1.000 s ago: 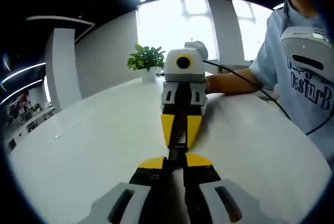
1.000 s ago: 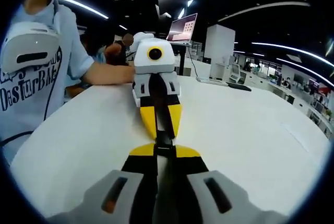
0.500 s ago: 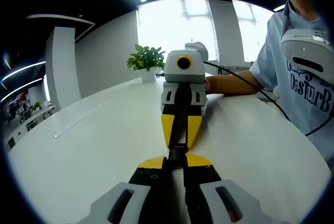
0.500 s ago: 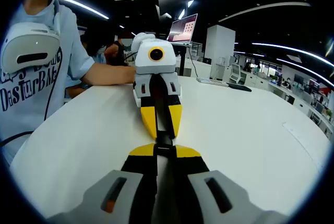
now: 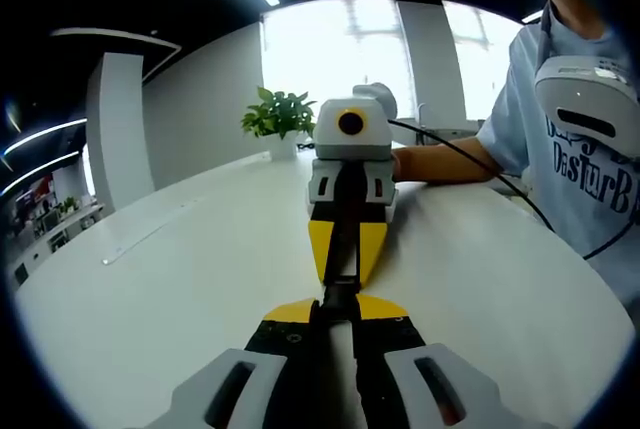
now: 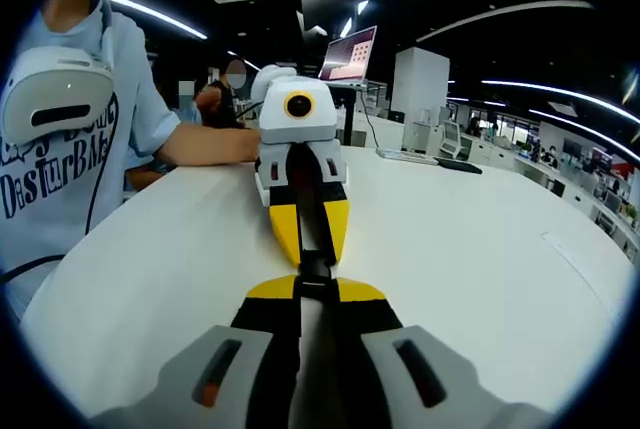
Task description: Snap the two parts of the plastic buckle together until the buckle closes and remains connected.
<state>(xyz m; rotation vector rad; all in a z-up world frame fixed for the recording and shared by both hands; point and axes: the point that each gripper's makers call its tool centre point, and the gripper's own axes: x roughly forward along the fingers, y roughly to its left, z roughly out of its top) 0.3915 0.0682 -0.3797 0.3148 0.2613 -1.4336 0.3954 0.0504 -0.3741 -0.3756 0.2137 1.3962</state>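
Left tongs [image 5: 338,301] and right tongs [image 6: 312,284] meet tip to tip — each clenched on the black buckle [image 6: 313,271].

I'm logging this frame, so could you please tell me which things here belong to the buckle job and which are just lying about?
Job:
- buckle, black, held between both claws
- left claw
- right claw

Lying about:
- plant
- laptop
- table
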